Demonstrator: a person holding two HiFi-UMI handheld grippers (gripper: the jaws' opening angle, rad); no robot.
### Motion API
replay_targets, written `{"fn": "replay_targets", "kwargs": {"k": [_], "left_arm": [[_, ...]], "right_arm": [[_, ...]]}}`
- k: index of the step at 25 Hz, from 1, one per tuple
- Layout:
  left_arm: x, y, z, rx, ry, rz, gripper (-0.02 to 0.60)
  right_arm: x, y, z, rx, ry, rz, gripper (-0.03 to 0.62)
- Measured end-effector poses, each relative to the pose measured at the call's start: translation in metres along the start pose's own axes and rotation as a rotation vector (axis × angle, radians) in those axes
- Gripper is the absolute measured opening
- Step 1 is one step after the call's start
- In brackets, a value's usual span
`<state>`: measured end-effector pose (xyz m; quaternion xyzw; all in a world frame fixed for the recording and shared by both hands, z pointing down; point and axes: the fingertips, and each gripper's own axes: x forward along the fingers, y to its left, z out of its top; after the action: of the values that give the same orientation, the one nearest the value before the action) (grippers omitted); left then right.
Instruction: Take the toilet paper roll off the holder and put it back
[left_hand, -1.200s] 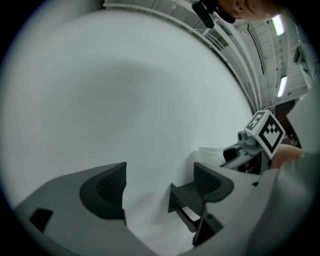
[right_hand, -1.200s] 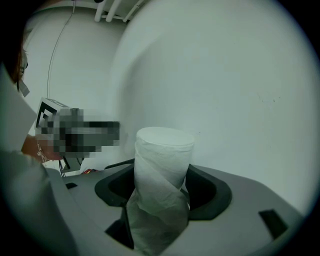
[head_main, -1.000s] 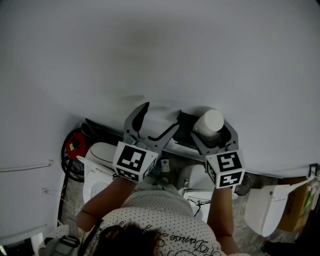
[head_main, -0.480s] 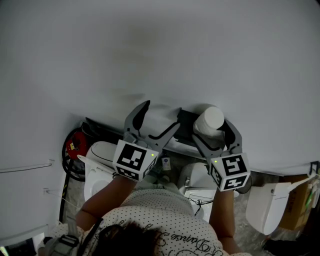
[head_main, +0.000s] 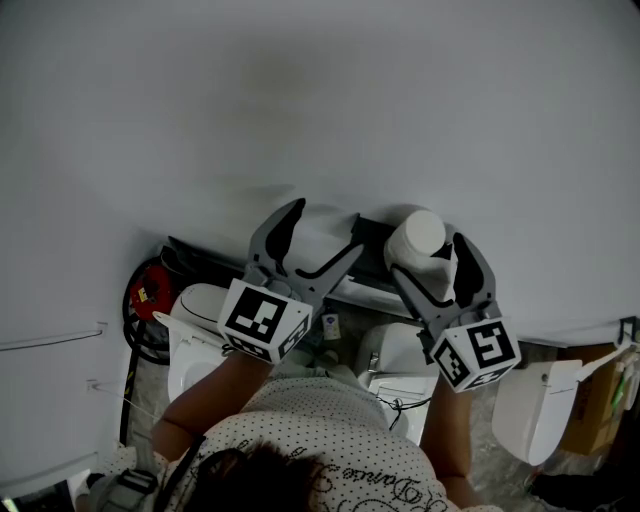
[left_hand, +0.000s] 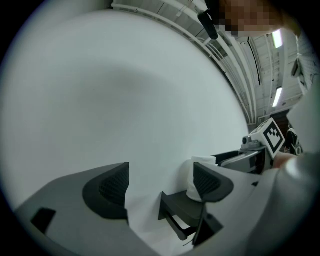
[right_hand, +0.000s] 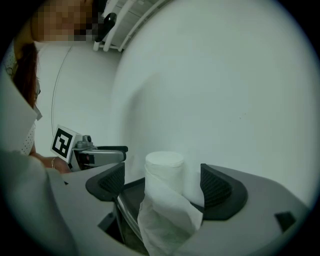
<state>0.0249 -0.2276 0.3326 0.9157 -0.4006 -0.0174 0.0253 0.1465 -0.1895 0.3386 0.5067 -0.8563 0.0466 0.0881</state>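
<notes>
Release step, judged: white toilet paper roll (right_hand: 164, 167) upright on dark wall holder (right_hand: 129, 197), between just-widened jaws of right gripper (right_hand: 165, 182), pads clear. Left gripper (left_hand: 160, 182) agape, empty. Next: draw right gripper back, sparing loose tail (right_hand: 167, 222)

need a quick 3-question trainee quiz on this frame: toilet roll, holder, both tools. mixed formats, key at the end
1. Multiple choice: what stands between the jaws of the right tool? A) the toilet paper roll B) a soap bottle C) nothing
2. Fill in: the roll stands ___ on the holder.
3. True or false: the left tool is shut on the holder.
Key: 1 A; the jaws have just been opening and stand clear of the roll on both sides. 2 upright. 3 False; the left tool's jaws are apart and grip nothing.
</notes>
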Motion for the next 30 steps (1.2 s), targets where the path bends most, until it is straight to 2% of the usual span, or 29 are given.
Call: {"fn": "replay_targets", "kwargs": {"k": [3,9,11,14,17,23,26,30], "left_arm": [[0.000,-0.002,0.006,0.007,-0.009,-0.004,0.397],[0.002,-0.009,0.015,0.006,-0.021,-0.033,0.356],[0.002,-0.014,0.016,-0.005,-0.027,-0.062,0.316],[0.002,-0.020,0.016,0.007,-0.028,-0.088,0.254],[0.001,-0.023,0.017,0.002,-0.045,-0.107,0.159],[-0.003,-0.022,0.019,-0.038,-0.057,-0.117,0.027],[-0.005,-0.020,0.016,-0.042,-0.056,-0.110,0.005],[-0.010,-0.018,0.013,-0.030,-0.072,-0.093,0.005]], "right_arm": [[-0.008,-0.004,0.015,-0.014,-0.069,-0.034,0.467],[-0.026,-0.009,0.037,-0.037,-0.170,-0.104,0.256],[-0.030,-0.009,0.040,-0.051,-0.181,-0.120,0.196],[-0.033,-0.008,0.041,-0.059,-0.190,-0.128,0.138],[-0.035,-0.007,0.041,-0.062,-0.194,-0.137,0.066],[-0.039,-0.006,0.038,-0.045,-0.211,-0.166,0.014],[-0.041,-0.002,0.034,-0.041,-0.220,-0.171,0.012],[-0.046,0.006,0.034,-0.064,-0.250,-0.197,0.012]]}}
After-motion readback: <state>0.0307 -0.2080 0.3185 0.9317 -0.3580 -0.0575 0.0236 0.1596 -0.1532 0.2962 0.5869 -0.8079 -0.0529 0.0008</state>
